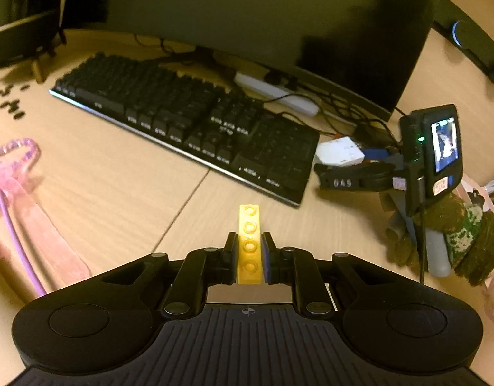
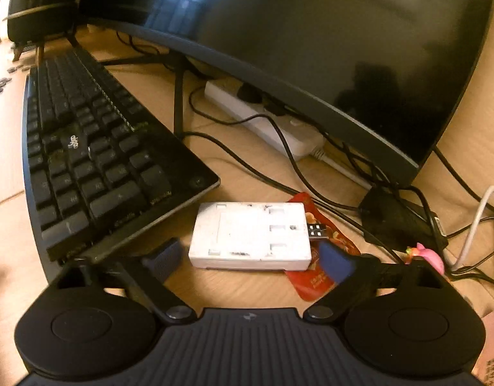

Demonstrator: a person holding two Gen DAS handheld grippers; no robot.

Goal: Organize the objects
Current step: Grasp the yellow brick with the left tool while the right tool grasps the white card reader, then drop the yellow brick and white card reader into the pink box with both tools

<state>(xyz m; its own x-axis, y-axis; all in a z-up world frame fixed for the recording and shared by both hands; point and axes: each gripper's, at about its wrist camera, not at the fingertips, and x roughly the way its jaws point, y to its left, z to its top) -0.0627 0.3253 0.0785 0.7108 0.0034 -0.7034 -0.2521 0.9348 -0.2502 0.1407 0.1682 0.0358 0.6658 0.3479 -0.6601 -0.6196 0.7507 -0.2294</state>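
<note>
At the bottom centre of the left wrist view, the left tool [image 1: 250, 251] is clenched on a yellow studded plastic brick [image 1: 249, 241] pointing forward above the light wooden table [image 1: 111, 173]; beyond lies a black keyboard [image 1: 182, 128]; in the right wrist view, the right tool [image 2: 250, 259] is spread wide around a white rectangular plastic box [image 2: 250, 234] lying on a red foil packet [image 2: 311, 281]; a dark curved monitor [image 2: 343, 48] fills the upper frame.

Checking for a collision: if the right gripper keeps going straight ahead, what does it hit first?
Most likely the white box, lying just ahead between the open right gripper fingers, atop a red packet. Depth is uncertain.
</note>
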